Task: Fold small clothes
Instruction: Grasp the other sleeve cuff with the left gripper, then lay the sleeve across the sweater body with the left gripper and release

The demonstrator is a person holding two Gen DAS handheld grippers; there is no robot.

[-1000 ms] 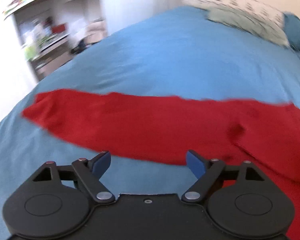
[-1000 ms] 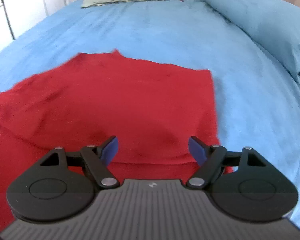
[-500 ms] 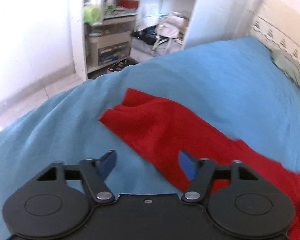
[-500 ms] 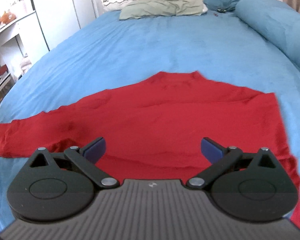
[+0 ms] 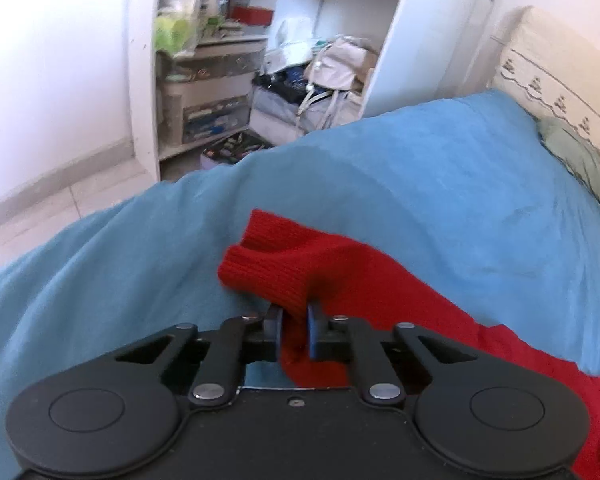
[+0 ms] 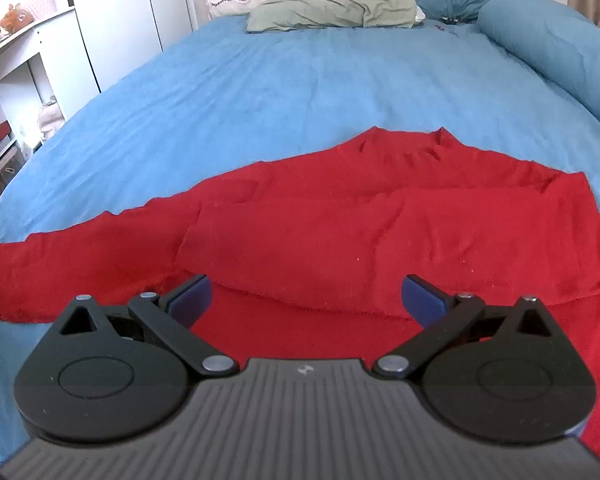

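A red knit sweater (image 6: pixel 380 240) lies spread on the blue bed cover (image 6: pixel 300 80), one sleeve stretched out to the left and its body partly doubled over. In the left wrist view the ribbed cuff (image 5: pixel 268 268) of that sleeve bunches up at my left gripper (image 5: pixel 293 320), whose jaws are closing with the red knit pinched between the blue pads. My right gripper (image 6: pixel 306 296) hangs open just above the sweater's body near its lower edge, with nothing between its fingers.
The bed's left edge drops to a tiled floor (image 5: pixel 60 200). Beyond it stand white shelves (image 5: pixel 208 60) full of clutter and a pile of bags (image 5: pixel 332 68). Pillows (image 6: pixel 332 12) lie at the head of the bed, and a rolled blue duvet (image 6: pixel 560 40) runs along the right side.
My left gripper swung left along the sleeve to its cuff and shut on it, lifting the knit slightly. My right gripper shifted over the sweater's body and stayed open.
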